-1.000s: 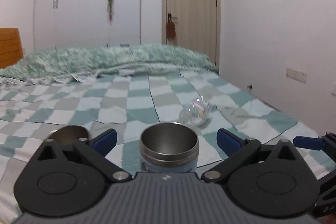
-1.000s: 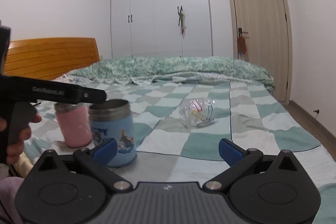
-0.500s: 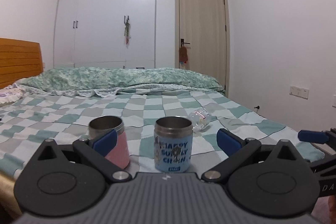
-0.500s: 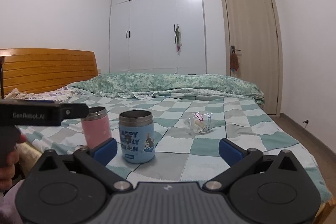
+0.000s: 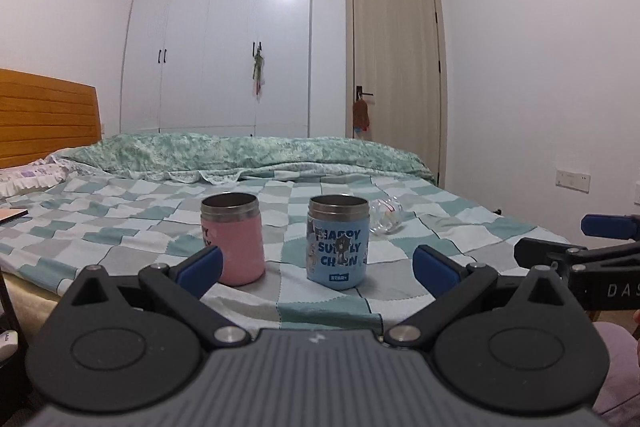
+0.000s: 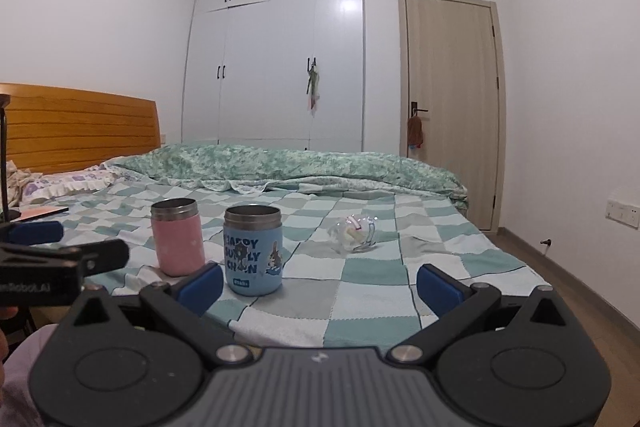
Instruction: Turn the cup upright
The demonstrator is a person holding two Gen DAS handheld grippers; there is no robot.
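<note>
**Q:** What does the figure show, read from left to right?

**A:** On the checkered bedspread (image 5: 120, 227) a pink steel cup (image 5: 236, 239) stands upright, mouth up. Just beside it, to the right and not touching, stands a blue steel cup (image 5: 338, 241) with cartoon print, also mouth up. Farther right and deeper on the bed lies a clear glass cup (image 6: 354, 233) on its side, well apart from the other two.

**Q:** Where are the two tools?

**A:** The left gripper (image 5: 316, 267) hangs in front of the two steel cups, jaws spread wide and holding nothing. The right gripper (image 6: 320, 281) is level with it, jaws likewise wide and empty; the clear glass cup sits ahead of it, between the lines of its two fingers but out of reach.

**Q:** Which step is in hand?

**A:** By judgement, two cups already stand, so the clear glass cup is the one left to flip. Neither gripper touches anything; this reads as a pause between cups, or the start of an approach.

**Q:** What does the next move call for?

**A:** Probably a reach by the right gripper, past the blue steel cup, to close on the glass wall near the rim, then a lift and a turn until the mouth faces up. Smooth glass on soft bedding may roll or slip, so a centred, firm grip seems wise.
</note>
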